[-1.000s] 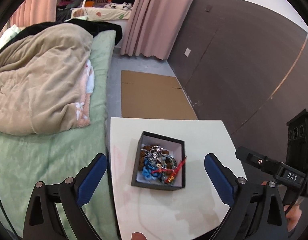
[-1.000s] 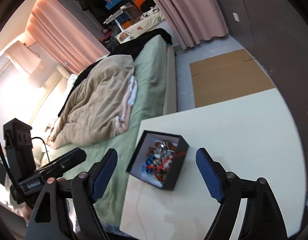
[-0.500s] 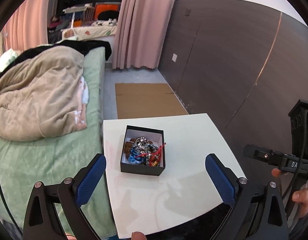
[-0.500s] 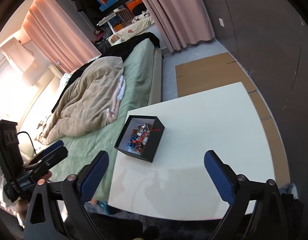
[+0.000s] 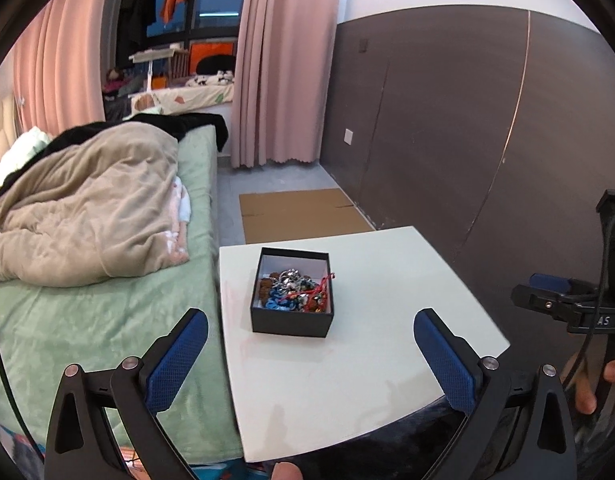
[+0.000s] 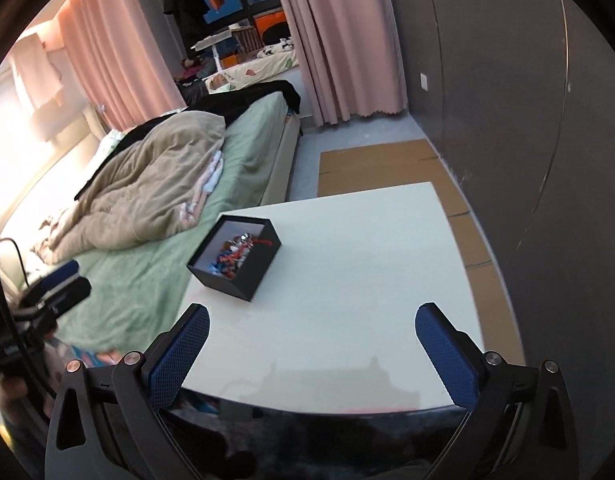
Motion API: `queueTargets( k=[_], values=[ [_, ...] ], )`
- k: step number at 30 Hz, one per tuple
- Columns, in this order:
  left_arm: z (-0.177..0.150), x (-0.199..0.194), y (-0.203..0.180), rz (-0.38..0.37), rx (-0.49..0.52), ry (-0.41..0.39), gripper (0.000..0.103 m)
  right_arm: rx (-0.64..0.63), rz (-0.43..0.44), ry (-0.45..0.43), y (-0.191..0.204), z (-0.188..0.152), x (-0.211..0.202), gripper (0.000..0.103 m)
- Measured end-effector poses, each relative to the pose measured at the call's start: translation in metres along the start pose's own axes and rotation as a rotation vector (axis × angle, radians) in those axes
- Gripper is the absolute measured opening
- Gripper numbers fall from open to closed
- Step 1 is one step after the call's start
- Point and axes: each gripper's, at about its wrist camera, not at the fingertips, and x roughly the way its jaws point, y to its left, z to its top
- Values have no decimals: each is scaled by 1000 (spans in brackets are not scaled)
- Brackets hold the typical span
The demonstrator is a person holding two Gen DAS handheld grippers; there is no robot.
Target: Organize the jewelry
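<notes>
A small black box point(image 5: 292, 315) with a white lining stands on the white table point(image 5: 359, 364), toward its left side. It holds a tangled heap of jewelry point(image 5: 297, 291): blue, red and silver pieces. The box point(image 6: 243, 276) and the jewelry point(image 6: 235, 254) also show in the right wrist view. My left gripper point(image 5: 309, 354) is open and empty, held back over the table's near edge, well short of the box. My right gripper point(image 6: 311, 346) is open and empty, above the table's near edge, with the box ahead to its left.
A bed point(image 5: 107, 320) with a green sheet and beige duvet point(image 5: 83, 208) abuts the table's left side. A dark panelled wall point(image 5: 467, 140) runs along the right. Flat cardboard point(image 5: 299, 216) lies on the floor beyond the table. Pink curtains point(image 5: 283, 64) hang behind.
Both grippers have pulled back and up from the box, so it looks smaller and the whole table shows. Both stayed open and empty.
</notes>
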Motion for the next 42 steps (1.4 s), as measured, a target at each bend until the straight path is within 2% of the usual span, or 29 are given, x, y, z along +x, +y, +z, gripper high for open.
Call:
queueTargets(
  k=[4,7,12,19,30,42],
  values=[
    [-10,-2,1,-11,9,-7,103,-12,-18,18,-6,-15,2,103],
    [-11,-2,0,6,15,-8,103,-13,-4,-22,-7,-16,-8,103],
    [-15,0,-2,28,12,-8,103,-44,-25,-35,-1,-21,-11,103],
    [-16,-3,6,34,-33,-31,103,-39,-23,-51,-4,-21,-14,103],
    [-17,-3,-8,37,36,-37,103,-15,-6,-63,-8,-20,-15,103],
    [-16,-1,-4,29,16,-31,103,-6,-10,-66,-11,-19,-16,103]
  ],
)
